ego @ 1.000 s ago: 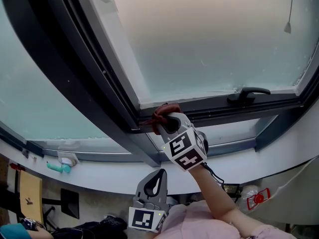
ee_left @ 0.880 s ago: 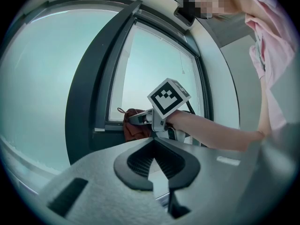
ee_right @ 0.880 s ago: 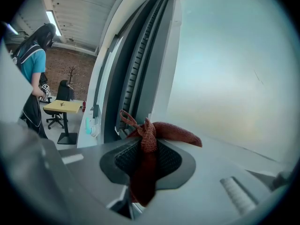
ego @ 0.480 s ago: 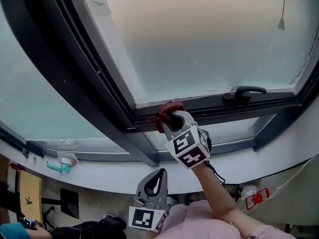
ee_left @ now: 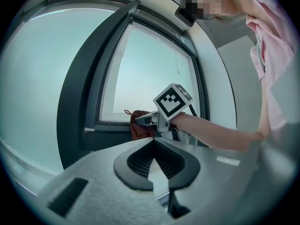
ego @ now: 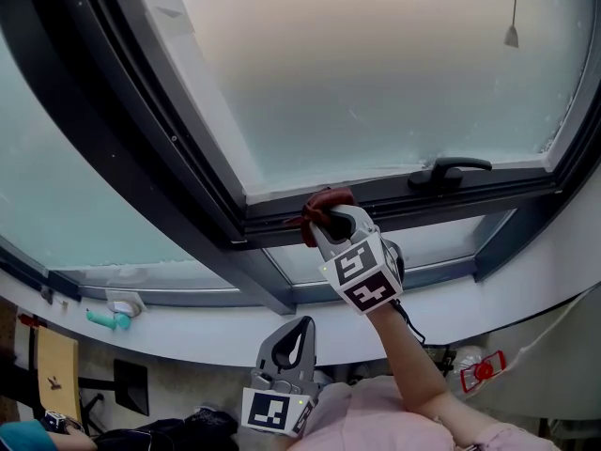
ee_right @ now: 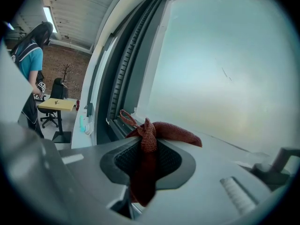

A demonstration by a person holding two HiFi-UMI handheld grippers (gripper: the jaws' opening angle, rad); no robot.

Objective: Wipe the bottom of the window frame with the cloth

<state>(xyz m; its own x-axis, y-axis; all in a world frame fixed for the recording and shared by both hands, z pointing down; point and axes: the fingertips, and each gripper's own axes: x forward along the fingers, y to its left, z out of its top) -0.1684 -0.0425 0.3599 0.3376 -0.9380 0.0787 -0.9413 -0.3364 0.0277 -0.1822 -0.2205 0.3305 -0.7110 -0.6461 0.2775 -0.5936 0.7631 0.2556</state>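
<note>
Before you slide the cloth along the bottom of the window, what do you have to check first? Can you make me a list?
1. Cloth pinched in the right tongs: ok, they are clamped on it.
2. Cloth touching the bottom of the window frame: ok, the head view shows it pressed on the dark rail.
3. Way along the rail free: not ok, the handle sticks up further right.
4. Left tongs out of the way: ok, held low, shut, nothing in them.
5. Dirt left on the rail: cannot tell.
</note>
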